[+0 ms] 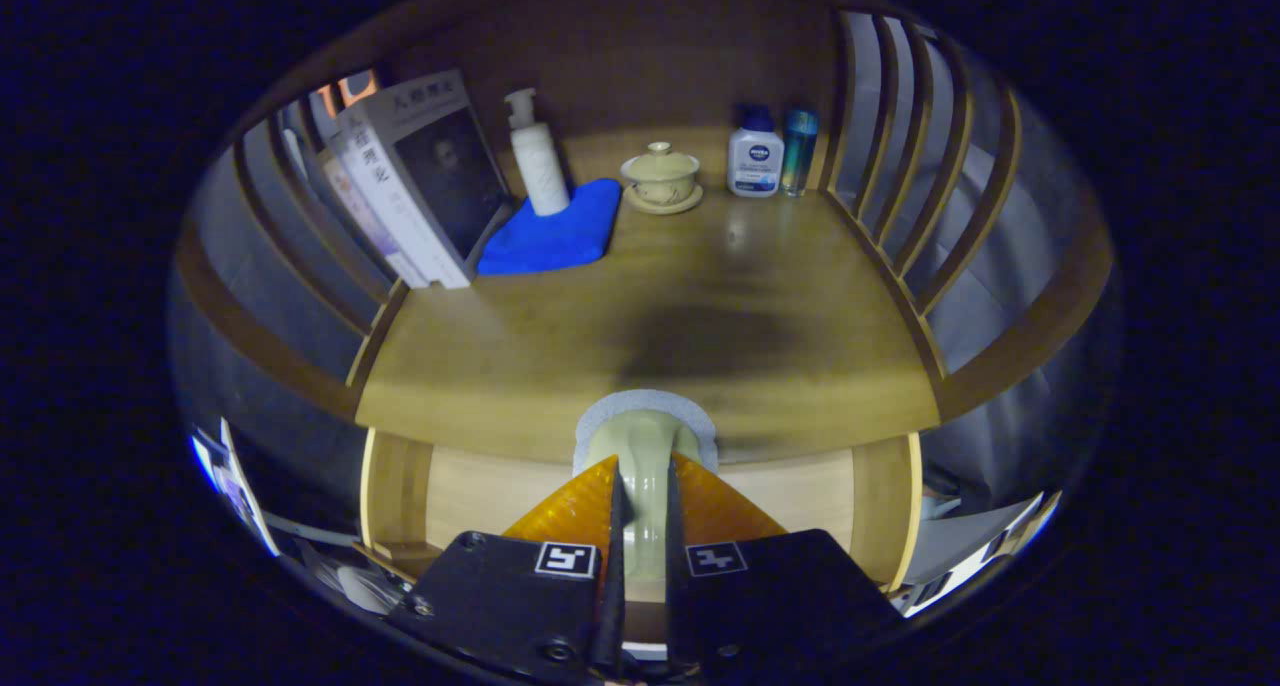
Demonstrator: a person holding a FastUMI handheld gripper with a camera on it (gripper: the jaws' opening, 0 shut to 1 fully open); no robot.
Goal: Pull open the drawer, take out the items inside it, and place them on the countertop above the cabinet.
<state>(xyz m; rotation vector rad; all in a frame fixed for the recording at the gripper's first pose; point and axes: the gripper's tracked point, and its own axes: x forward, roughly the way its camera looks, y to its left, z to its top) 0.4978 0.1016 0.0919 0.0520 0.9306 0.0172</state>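
Gripper view: my gripper [640, 491] fingers clamp pale cup [642, 446] just above countertop [700, 326] front edge, for placing.

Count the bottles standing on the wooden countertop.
3. A white pump bottle stands on the blue cloth beside the books; a white blue-capped bottle and a slim teal bottle stand together right of the lidded cup.

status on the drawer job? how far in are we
Early. Done: the gripper has reached the drawer front, its fingers closed on the pale drawer handle. In hand: that grasp; whether the drawer has slid out can't be told. Left: pull it open, lift out the contents and set them on the countertop, which holds books, a blue cloth, a pump bottle and a lidded cup.
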